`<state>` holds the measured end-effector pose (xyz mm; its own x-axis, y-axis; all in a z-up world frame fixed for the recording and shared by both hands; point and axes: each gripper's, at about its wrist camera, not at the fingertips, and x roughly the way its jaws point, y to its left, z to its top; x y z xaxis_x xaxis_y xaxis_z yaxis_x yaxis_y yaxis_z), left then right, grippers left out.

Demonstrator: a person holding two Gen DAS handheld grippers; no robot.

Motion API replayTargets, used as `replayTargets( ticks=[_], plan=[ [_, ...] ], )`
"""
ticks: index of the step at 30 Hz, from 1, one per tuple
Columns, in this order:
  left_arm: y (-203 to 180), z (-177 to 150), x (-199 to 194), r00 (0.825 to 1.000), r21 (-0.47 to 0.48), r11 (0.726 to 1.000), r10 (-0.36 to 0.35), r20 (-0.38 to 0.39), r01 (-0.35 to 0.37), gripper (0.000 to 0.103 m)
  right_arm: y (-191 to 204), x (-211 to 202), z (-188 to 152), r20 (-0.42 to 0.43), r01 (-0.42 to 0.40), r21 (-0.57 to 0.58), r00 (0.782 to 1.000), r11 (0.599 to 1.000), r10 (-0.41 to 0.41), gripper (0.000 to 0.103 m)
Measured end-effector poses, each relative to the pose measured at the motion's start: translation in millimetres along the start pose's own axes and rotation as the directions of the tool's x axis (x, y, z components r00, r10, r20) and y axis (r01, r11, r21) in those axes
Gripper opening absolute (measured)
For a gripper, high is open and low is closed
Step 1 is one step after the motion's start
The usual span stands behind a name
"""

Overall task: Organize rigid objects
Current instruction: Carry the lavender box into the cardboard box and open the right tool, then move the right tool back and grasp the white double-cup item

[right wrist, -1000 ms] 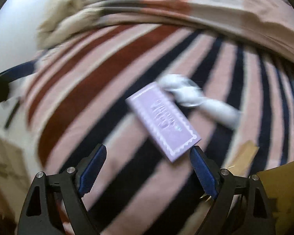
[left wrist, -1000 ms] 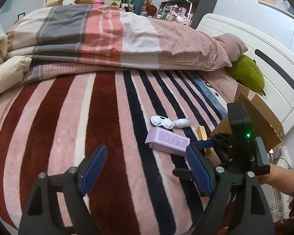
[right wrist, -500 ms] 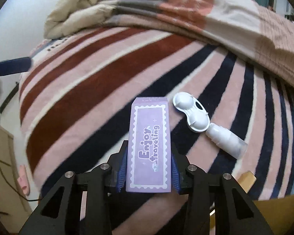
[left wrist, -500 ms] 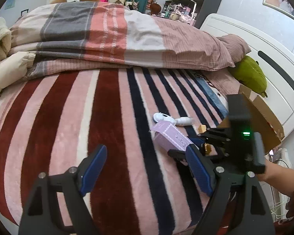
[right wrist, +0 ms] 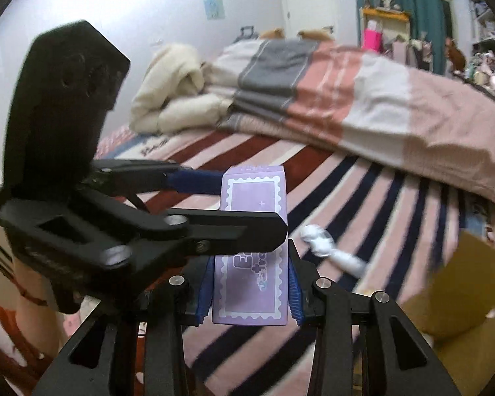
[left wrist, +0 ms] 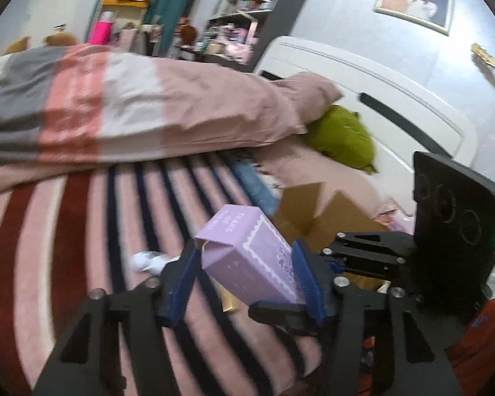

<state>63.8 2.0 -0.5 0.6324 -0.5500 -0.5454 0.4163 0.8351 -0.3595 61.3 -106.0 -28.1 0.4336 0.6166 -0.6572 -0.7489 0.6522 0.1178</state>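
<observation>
A lilac box (left wrist: pixel 247 257) printed "Enjoy traveling" is lifted above the striped blanket. My right gripper (right wrist: pixel 250 285) is shut on its near end (right wrist: pixel 250 283). My left gripper (left wrist: pixel 244 280) is closed around the same box from the side, its blue pads (left wrist: pixel 305 280) against it; in the right wrist view it reaches in from the left, across the box's upper half (right wrist: pixel 227 211). A white lens case (right wrist: pixel 315 236) and a small white bottle (right wrist: pixel 349 260) lie on the blanket. A gold bar (left wrist: pixel 229 300) lies under the box.
An open cardboard box (left wrist: pixel 330 214) sits to the right, also in the right wrist view (right wrist: pixel 462 283). A folded pink and grey duvet (left wrist: pixel 132 105) lies across the back, a green plush (left wrist: pixel 343 138) by the white headboard (left wrist: pixel 379 85), and cream bedding (right wrist: pixel 178 99) at far left.
My right gripper lifted the lilac box off the blanket. My left gripper, open half a second ago, has closed on the box from the side.
</observation>
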Motion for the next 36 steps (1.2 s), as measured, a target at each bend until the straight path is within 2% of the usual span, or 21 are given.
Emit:
replayTargets(
  ticks=[5, 10, 17, 18, 19, 20, 21, 22, 24, 31, 36],
  plan=[
    [-55, 21, 41, 0.998, 0.094, 0.994, -0.051, -0.043, 0.054, 0.047, -48, -44, -12, 0.037, 0.045, 0.071, 0.998, 0.996, -0.048, 0.033],
    [-98, 33, 88, 0.99, 0.148, 0.984, -0.084, -0.118, 0.101, 0.047, -95, -75, -30, 0.013, 0.094, 0.142, 0.995, 0.985, -0.097, 0.033],
    [-121, 34, 126, 0.975, 0.157, 0.98, -0.09, -0.203, 0.123, 0.047, -133, -89, -52, -0.048, 0.14, 0.194, 0.99, 0.971, -0.133, 0.033],
    [-122, 33, 128, 0.976, 0.164, 0.981, -0.072, -0.206, 0.107, 0.05, -137, -88, -54, -0.057, 0.139, 0.203, 0.99, 0.969, -0.13, 0.033],
    [-122, 33, 130, 0.977, 0.175, 0.981, -0.048, -0.21, 0.085, 0.057, -139, -87, -55, -0.064, 0.139, 0.212, 0.99, 0.967, -0.128, 0.034],
    [-122, 33, 130, 0.978, 0.183, 0.981, -0.022, -0.208, 0.061, 0.062, -142, -87, -57, -0.069, 0.144, 0.227, 0.989, 0.963, -0.132, 0.034],
    [-121, 32, 130, 0.979, 0.184, 0.982, -0.013, -0.202, 0.051, 0.072, -144, -87, -58, -0.078, 0.148, 0.236, 0.988, 0.961, -0.133, 0.037],
    [-120, 33, 127, 0.981, 0.184, 0.982, -0.01, -0.193, 0.047, 0.077, -145, -87, -59, -0.085, 0.148, 0.241, 0.988, 0.959, -0.131, 0.043],
    [-116, 33, 121, 0.983, 0.18, 0.983, -0.013, -0.185, 0.047, 0.077, -143, -87, -59, -0.078, 0.149, 0.233, 0.988, 0.961, -0.134, 0.046],
    [-92, 33, 80, 0.993, 0.167, 0.986, 0.024, -0.118, -0.004, 0.079, -117, -89, -50, -0.059, 0.148, 0.186, 0.989, 0.971, -0.139, 0.046],
    [-51, 25, 28, 0.991, 0.129, 0.985, 0.125, -0.048, -0.118, 0.079, -75, -83, -29, 0.002, 0.082, 0.123, 0.997, 0.989, -0.083, 0.046]
  ],
)
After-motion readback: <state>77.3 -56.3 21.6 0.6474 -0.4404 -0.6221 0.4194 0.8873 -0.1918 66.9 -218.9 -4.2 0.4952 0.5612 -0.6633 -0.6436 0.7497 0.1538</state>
